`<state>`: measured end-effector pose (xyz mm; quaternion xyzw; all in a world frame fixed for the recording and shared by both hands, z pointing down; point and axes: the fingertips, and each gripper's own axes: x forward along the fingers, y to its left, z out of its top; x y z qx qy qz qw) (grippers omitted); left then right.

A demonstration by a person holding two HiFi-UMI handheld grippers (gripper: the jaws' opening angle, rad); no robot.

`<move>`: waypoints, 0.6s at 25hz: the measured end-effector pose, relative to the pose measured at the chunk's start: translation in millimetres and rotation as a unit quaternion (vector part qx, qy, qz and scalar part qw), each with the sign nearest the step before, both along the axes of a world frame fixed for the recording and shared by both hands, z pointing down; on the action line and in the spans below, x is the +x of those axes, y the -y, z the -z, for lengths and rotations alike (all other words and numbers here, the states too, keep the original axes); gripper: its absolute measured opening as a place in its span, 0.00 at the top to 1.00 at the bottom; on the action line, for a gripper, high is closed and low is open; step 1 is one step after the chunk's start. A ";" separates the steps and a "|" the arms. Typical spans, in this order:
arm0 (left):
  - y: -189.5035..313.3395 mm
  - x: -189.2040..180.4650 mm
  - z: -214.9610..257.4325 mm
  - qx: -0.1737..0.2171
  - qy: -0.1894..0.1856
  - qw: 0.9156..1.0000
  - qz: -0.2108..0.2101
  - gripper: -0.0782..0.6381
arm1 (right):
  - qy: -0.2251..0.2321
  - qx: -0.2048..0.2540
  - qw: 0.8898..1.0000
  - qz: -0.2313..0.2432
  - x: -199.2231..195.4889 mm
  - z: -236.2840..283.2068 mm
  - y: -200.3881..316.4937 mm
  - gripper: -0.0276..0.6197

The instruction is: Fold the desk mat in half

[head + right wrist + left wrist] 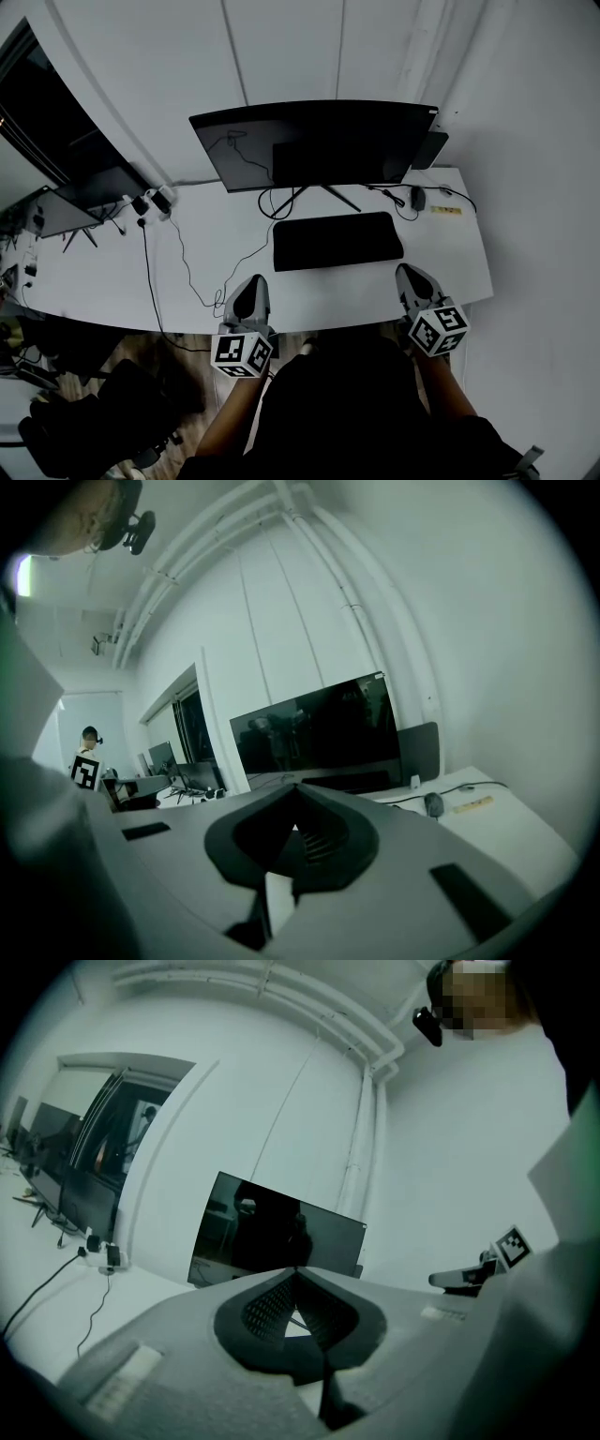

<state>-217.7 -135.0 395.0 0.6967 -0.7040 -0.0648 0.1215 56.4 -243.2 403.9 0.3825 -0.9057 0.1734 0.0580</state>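
My left gripper [250, 281] and right gripper [409, 272] are both pinched closed on nothing, above the near edge of the white desk [112, 281]. The black rectangular desk mat [337, 241] lies flat between them, further in. I cannot tell whether it is already doubled. If not, I'd pinch both near corners evenly and carry them across together.

Head view looks steeply down on the desk [445, 258] — both gripper views face the monitor [314, 141].
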 end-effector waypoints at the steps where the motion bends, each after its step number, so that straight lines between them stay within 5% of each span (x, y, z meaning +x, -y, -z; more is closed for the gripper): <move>1: 0.5 -2.8 2.2 0.001 0.006 1.000 0.001 0.86 | -0.003 0.009 1.000 0.000 -1.8 4.9 -0.3 0.96; 15: -10.5 -21.2 11.9 0.017 0.017 1.000 0.003 0.86 | -0.042 0.081 0.996 0.022 -22.8 29.0 -9.9 0.96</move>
